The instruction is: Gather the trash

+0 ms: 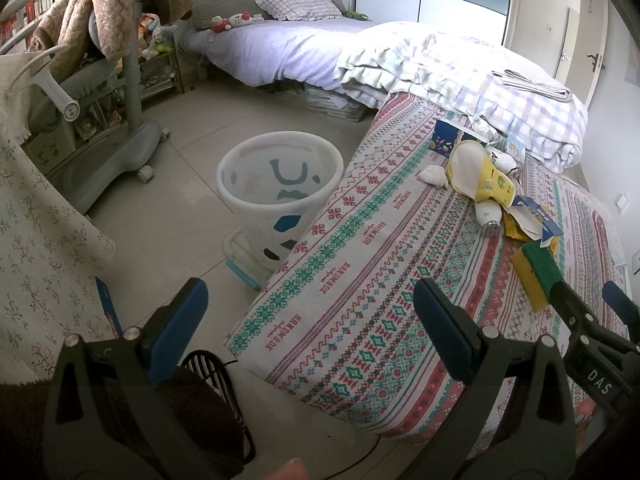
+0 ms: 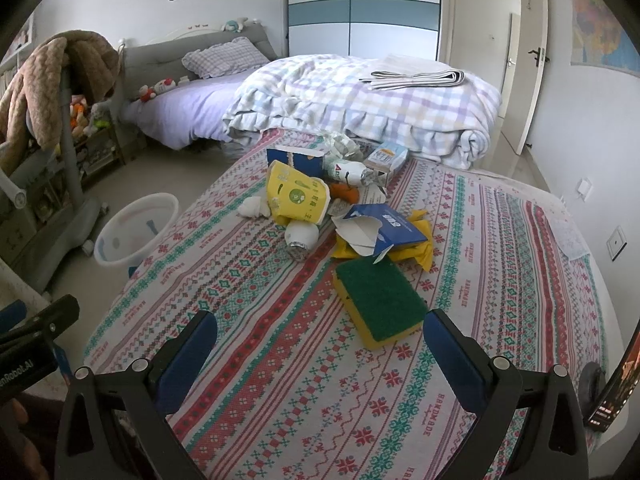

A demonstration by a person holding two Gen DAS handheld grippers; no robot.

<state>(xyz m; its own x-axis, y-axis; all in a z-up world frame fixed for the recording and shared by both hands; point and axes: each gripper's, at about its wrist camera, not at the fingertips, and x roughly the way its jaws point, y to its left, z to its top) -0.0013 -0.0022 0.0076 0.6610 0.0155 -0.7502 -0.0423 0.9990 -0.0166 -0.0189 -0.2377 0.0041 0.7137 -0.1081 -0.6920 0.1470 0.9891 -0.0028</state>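
Note:
A heap of trash lies on the patterned table cloth (image 2: 280, 360): a yellow wrapper (image 2: 298, 196), a torn blue box (image 2: 384, 228), a crushed bottle (image 2: 302, 236), a small carton (image 2: 386, 158) and crumpled paper. A yellow-and-green sponge (image 2: 380, 300) lies nearest, just ahead of my right gripper (image 2: 320, 356), which is open and empty. My left gripper (image 1: 312, 320) is open and empty too, hovering over the table's left edge. The white bin (image 1: 276, 188) stands on the floor left of the table. In the left wrist view the sponge (image 1: 536, 272) touches the right gripper's finger (image 1: 572, 308).
A folded checked duvet (image 2: 360, 108) with a newspaper (image 2: 416, 78) on it sits at the table's far end. A bed (image 1: 288, 48) lies beyond. A grey rolling stand (image 1: 132, 80) draped with a brown blanket stands left of the bin. A floral cloth (image 1: 36, 240) hangs at near left.

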